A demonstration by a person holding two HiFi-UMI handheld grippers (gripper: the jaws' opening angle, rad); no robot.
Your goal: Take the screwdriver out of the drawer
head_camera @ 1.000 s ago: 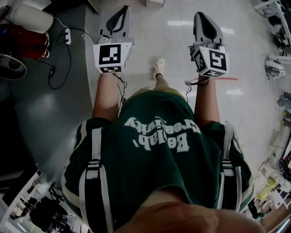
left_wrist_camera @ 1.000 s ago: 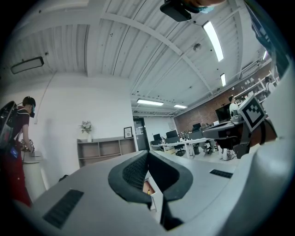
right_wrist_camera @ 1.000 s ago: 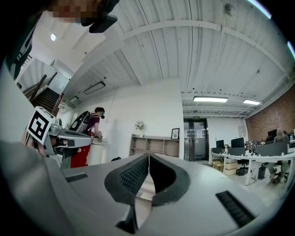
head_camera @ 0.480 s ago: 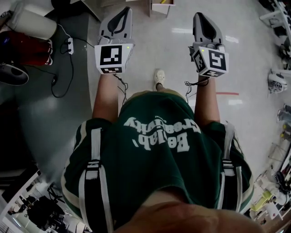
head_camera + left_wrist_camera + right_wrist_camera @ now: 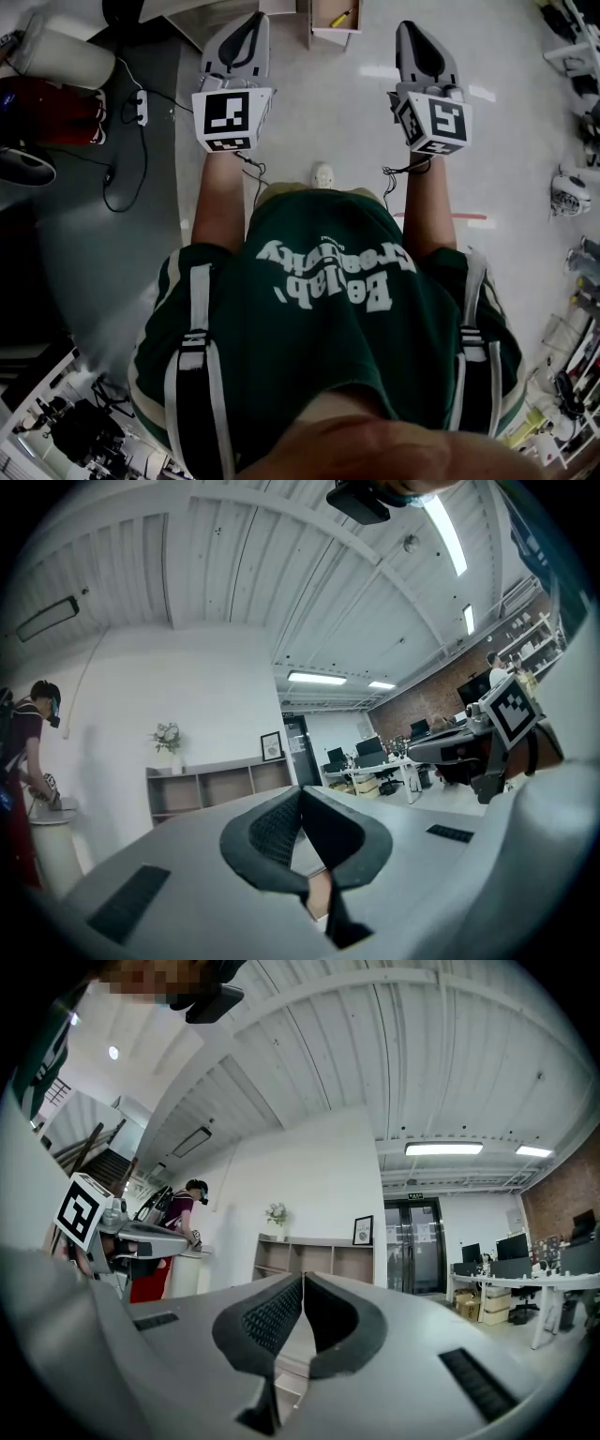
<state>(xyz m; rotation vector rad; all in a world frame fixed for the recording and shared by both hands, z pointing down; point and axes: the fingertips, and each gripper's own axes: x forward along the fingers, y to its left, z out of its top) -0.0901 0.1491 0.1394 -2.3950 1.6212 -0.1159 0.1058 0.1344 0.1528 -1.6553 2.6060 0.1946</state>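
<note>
1. Pointing ahead, the left gripper (image 5: 254, 21) is closed tight and empty.
2. The right gripper (image 5: 411, 30) is closed and empty too.
3. The yellow screwdriver (image 5: 341, 16) lies in the drawer (image 5: 328, 35), ahead of both.

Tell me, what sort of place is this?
Most likely an open-plan office or workshop: white desks with dark computer monitors, a long low wooden shelf unit, and a red brick wall.
</note>
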